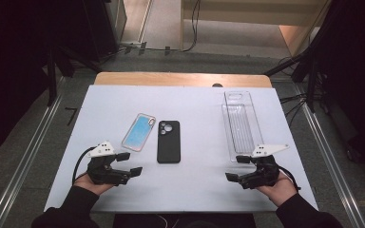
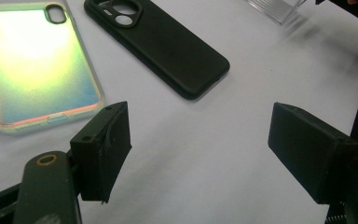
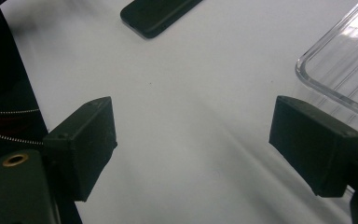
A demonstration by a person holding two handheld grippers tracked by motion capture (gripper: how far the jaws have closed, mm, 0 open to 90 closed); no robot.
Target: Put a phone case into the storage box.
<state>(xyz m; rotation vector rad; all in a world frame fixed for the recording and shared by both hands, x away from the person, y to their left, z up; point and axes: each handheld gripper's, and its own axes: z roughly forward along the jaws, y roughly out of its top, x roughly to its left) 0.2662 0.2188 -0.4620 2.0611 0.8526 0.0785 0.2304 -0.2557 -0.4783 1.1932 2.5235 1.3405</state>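
Two grippers: left gripper [image 1: 130,164] at lower left of the high view, right gripper [image 1: 236,167] at lower right, both with jaws wide apart, gripping nothing. Two phone cases at centre, side by side: iridescent case [image 1: 139,131], black case [image 1: 168,141]. One clear plastic tray [image 1: 240,124] at upper right, on white table [image 1: 195,185].

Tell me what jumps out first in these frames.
Two phone cases lie side by side mid-table: an iridescent case on the left and a black case right of it. A clear plastic tray sits toward the right edge. Near the front edge, the left claw and right claw are open, holding nothing.
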